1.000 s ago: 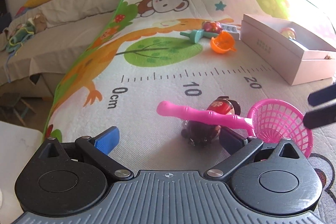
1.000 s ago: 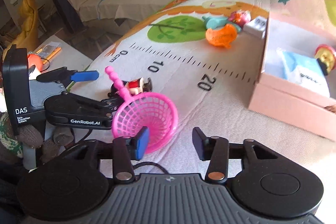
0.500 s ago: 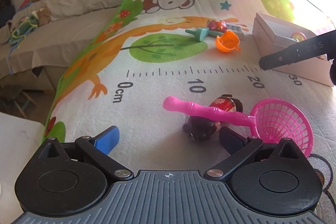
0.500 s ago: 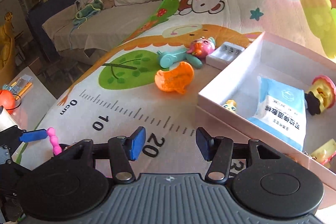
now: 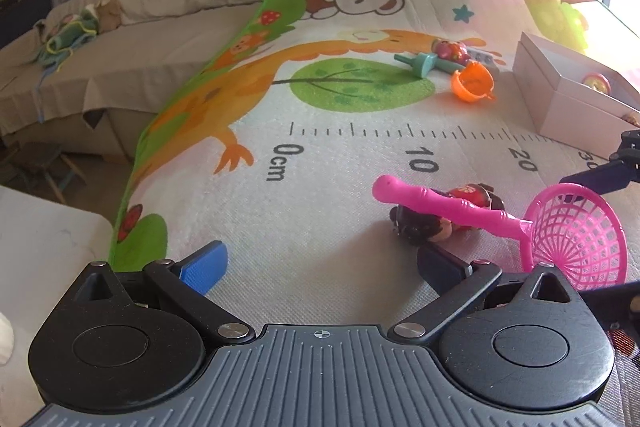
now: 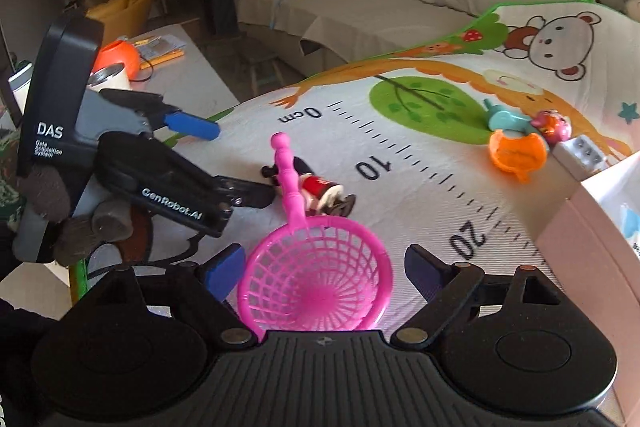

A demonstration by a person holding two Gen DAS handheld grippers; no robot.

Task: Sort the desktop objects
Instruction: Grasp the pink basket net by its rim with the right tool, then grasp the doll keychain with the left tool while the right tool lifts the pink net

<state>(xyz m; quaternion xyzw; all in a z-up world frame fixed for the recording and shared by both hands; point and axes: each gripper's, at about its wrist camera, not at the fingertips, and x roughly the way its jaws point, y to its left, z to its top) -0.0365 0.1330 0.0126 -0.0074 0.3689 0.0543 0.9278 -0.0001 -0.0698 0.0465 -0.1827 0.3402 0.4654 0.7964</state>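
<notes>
The pink toy strainer, a lattice basket on a knobbed handle, lies on the play mat, its handle across a small doll. The right gripper, over the pink box half a second ago, now straddles the basket, jaws opening, untouching. The left gripper stays spread wide, empty.

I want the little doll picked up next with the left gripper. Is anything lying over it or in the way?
Yes. The pink net scoop's handle lies across the doll, which sits just ahead of the left gripper. The right gripper straddles the scoop's basket, jaws opening.
</notes>
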